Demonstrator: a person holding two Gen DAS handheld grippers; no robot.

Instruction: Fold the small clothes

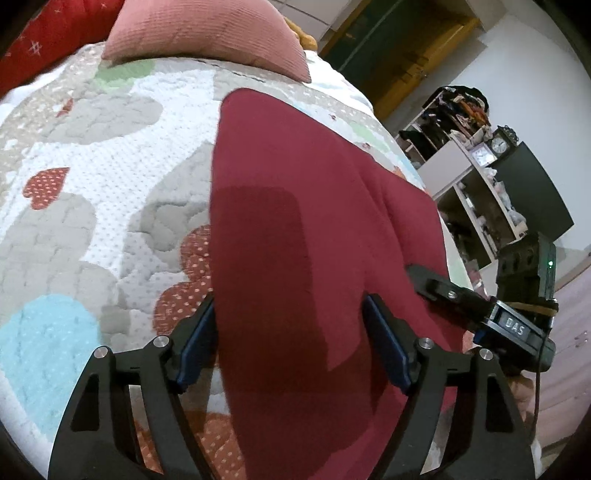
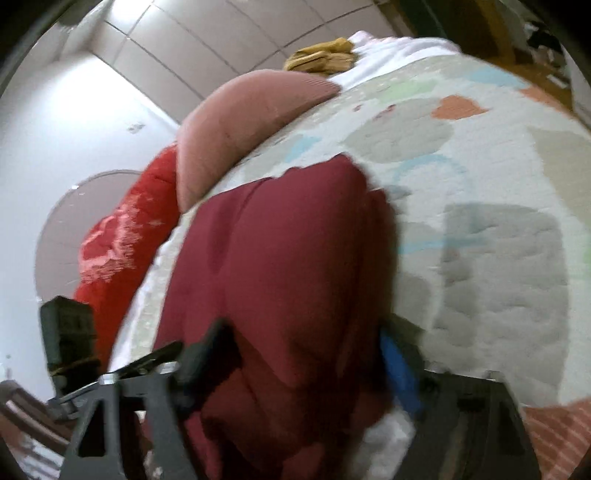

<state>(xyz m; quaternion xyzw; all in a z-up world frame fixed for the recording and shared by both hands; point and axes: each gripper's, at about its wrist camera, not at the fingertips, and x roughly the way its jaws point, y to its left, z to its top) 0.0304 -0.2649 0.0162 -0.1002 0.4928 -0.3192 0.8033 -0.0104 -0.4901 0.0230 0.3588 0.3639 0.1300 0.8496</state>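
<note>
Both claws — garment ends hidden

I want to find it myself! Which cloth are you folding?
Look at the bed's patchwork quilt with hearts. On it, below the pink pillow, lies the dark red cloth. It is plain, with no pattern, unlike the quilt.

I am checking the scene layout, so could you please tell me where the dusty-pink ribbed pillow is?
In the left wrist view, the dusty-pink ribbed pillow lies at the far end of the heart-patterned quilt, beyond the dark red garment.
</note>
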